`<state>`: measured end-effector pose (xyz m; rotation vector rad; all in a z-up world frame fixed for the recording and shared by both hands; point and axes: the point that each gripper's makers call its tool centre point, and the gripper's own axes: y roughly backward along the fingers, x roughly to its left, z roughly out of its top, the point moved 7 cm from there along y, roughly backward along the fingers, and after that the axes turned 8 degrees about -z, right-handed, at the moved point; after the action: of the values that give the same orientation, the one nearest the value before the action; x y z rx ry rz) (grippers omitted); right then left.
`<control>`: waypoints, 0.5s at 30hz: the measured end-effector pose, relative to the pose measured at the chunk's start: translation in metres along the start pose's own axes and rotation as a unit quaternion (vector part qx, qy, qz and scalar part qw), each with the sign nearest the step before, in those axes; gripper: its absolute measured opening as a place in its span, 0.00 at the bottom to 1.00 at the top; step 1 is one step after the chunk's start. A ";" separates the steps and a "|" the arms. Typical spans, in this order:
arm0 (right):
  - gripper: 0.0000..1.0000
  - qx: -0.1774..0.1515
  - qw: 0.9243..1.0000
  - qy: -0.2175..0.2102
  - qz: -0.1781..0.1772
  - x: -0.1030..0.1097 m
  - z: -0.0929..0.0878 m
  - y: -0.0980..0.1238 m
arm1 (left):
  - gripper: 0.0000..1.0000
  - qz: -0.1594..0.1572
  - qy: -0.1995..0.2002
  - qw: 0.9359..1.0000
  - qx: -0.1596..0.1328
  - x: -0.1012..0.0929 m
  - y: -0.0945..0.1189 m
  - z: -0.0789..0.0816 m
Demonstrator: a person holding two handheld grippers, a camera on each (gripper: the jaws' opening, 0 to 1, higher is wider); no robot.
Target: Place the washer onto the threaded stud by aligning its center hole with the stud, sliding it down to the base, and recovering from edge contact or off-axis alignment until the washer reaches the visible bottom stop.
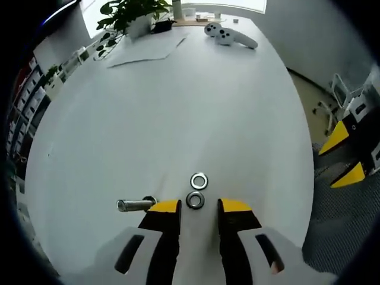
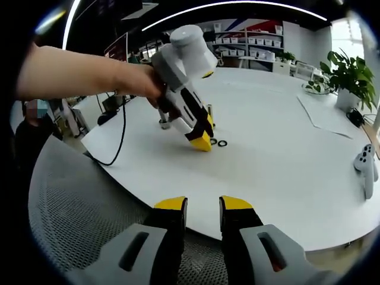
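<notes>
Left gripper view: your left tool [image 1: 198,206] sits low over the white desk [image 1: 178,107], jaws spread and holding nothing. A dark washer [image 1: 195,200] lies flat on the desk in the gap just ahead of the jaw tips. A second, brighter washer [image 1: 199,180] lies just beyond it toward 12 o'clock, close but apart. The threaded stud [image 1: 135,205] lies on its side at 9 o'clock of the dark washer, its near end against or just beside the left jaw tip; I cannot tell whether they touch. A game controller [image 1: 228,35], a sheet of paper [image 1: 148,48] and a potted plant [image 1: 133,13] stand well apart at the far edge. At 3 o'clock, the right tool [image 1: 343,155] hangs off the desk edge.

Right gripper view: your right tool [image 2: 203,203] hovers over a mesh chair [image 2: 77,208] short of the desk, jaws spread, empty. Across the desk a hand [image 2: 139,80] holds the left tool down beside both washers.

Judgement: the step in hand is the pickup; nothing is seated yet. Your next move calls for closing on the dark washer's rim, and for getting the stud upright or held steady before alignment.
</notes>
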<state>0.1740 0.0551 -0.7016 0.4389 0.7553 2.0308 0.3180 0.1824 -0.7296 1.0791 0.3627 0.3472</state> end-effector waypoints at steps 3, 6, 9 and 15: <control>0.24 0.000 1.000 0.001 0.002 0.000 0.000 0.000 | 0.19 -0.001 -0.009 1.000 0.011 0.002 0.000 0.002; 0.24 -0.001 1.000 0.002 0.003 0.001 0.000 0.000 | 0.18 -0.003 -0.009 1.000 0.013 0.001 0.000 0.001; 0.24 -0.003 1.000 0.002 0.003 0.001 0.001 0.000 | 0.18 -0.001 -0.007 1.000 0.013 0.000 0.000 0.001; 0.24 0.000 1.000 0.000 0.001 0.000 0.000 0.000 | 0.13 -0.006 -0.030 0.999 0.028 -0.002 0.001 0.001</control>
<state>0.1739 0.0555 -0.7014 0.4397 0.7540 2.0329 0.3164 0.1809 -0.7282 1.1394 0.3270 0.2935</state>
